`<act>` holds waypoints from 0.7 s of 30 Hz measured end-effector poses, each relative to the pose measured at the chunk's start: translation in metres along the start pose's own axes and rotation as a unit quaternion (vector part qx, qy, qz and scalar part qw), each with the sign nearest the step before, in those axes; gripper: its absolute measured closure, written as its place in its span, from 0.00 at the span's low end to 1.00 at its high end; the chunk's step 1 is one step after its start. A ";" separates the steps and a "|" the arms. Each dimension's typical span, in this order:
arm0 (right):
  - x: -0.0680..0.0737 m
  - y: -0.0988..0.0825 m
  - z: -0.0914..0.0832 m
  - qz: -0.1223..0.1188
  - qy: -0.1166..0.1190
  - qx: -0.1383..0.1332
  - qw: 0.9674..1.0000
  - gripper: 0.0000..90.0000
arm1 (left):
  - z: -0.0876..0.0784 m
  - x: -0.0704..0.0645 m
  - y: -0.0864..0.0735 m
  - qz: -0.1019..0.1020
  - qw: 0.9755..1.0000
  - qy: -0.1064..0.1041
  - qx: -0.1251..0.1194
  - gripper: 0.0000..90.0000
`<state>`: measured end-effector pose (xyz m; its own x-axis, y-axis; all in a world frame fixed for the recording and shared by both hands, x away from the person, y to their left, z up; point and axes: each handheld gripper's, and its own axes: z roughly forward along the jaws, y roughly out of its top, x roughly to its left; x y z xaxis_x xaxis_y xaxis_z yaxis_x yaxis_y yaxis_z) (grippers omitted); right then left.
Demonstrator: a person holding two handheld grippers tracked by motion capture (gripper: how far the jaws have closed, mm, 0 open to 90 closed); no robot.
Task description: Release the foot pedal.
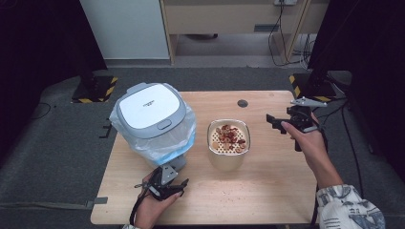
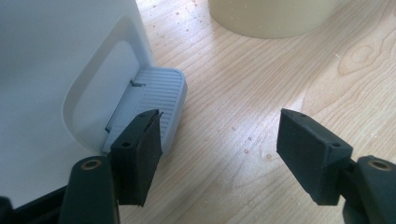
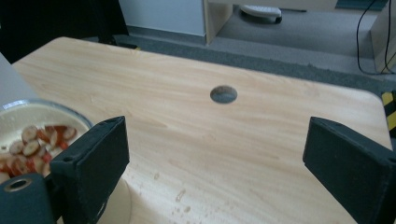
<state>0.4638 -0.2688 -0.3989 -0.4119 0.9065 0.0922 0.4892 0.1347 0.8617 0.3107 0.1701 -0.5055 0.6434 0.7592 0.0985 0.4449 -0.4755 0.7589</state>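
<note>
Grey pedal (image 2: 156, 100) beside the released left hand-held gripper (image 2: 219, 149); right hand-held gripper (image 3: 215, 158) released beside the bowl (image 1: 228, 143).

The high view is soft and low in detail, the table (image 1: 267, 191) evenly lit from above while the room's left and right edges fall into near black. The bin (image 1: 152, 119) lid is pale and slightly washed out. The left gripper view is sharp on the wood – the bin wall (image 2: 42, 70) glares white. The right gripper view blurs its near jaws, with soft shadows beneath.
</note>
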 end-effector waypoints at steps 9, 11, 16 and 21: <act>0.002 -0.045 0.004 0.015 -0.004 0.018 1.000 0.08 | 0.005 -0.001 -0.001 0.005 1.000 -0.007 0.015 0.30; 0.005 -0.053 0.006 0.014 -0.005 0.022 1.000 0.08 | 0.005 -0.002 -0.001 0.005 1.000 -0.008 0.014 0.30; 0.011 -0.073 0.013 0.016 -0.002 0.040 0.999 0.08 | 0.005 -0.002 0.000 0.006 1.000 -0.008 0.011 0.29; 0.012 -0.086 0.023 0.021 -0.007 0.060 0.998 0.07 | 0.007 -0.003 -0.001 0.008 1.000 -0.012 0.016 0.29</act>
<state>0.4345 -0.2608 -0.4835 -0.3785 0.9180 0.1185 0.5940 0.1427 0.7917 0.3126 0.1649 -0.5106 0.6653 0.7407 0.0933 0.4541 -0.5007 0.7369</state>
